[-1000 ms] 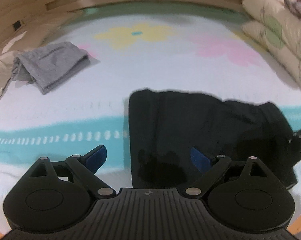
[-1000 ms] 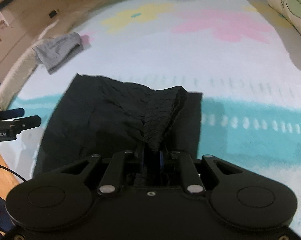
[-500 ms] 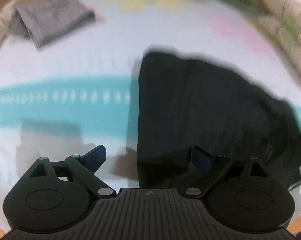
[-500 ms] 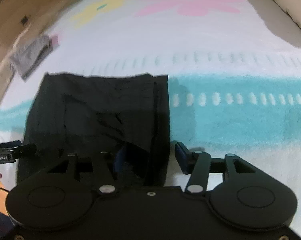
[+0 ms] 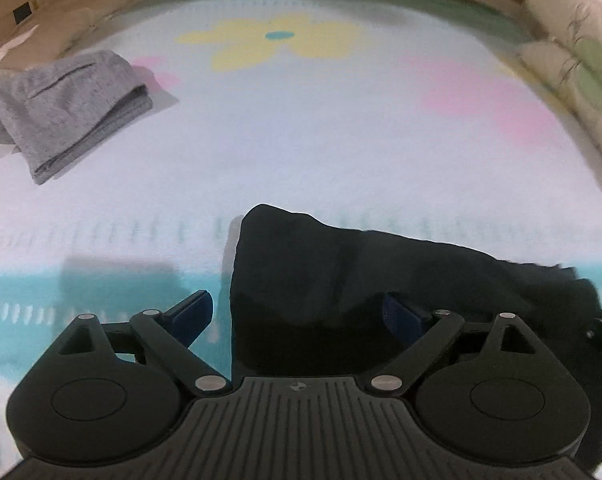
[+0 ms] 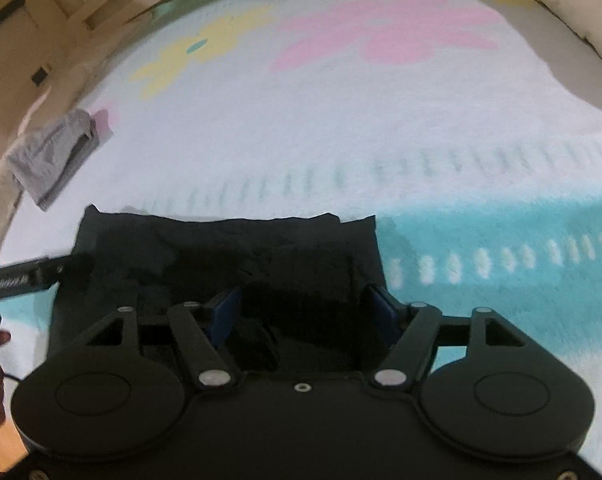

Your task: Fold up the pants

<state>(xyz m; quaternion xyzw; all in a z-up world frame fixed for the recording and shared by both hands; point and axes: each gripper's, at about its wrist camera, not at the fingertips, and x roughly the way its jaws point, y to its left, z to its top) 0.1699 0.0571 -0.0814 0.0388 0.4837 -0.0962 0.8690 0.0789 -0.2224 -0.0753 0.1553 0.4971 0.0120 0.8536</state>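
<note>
No readable text anywhere

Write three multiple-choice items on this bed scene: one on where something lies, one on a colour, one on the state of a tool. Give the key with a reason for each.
1. Where does the grey folded garment lie relative to the black pants?
A. Far off to the left, apart from them
B. On top of them
C. Tucked under them

2. What colour is the flower with the teal centre printed on the blanket?
A. Red
B. Yellow
C. Black

3. How does the right tool stand?
A. Shut on the grey garment
B. Out of view
C. Open, with black fabric lying between its blue pads

Key:
1 A: white blanket shows between the grey garment and the pants in both views.
2 B: its petals are pale yellow around the teal spot.
3 C: the two pads sit wide apart over the pants, gripping nothing.
</note>
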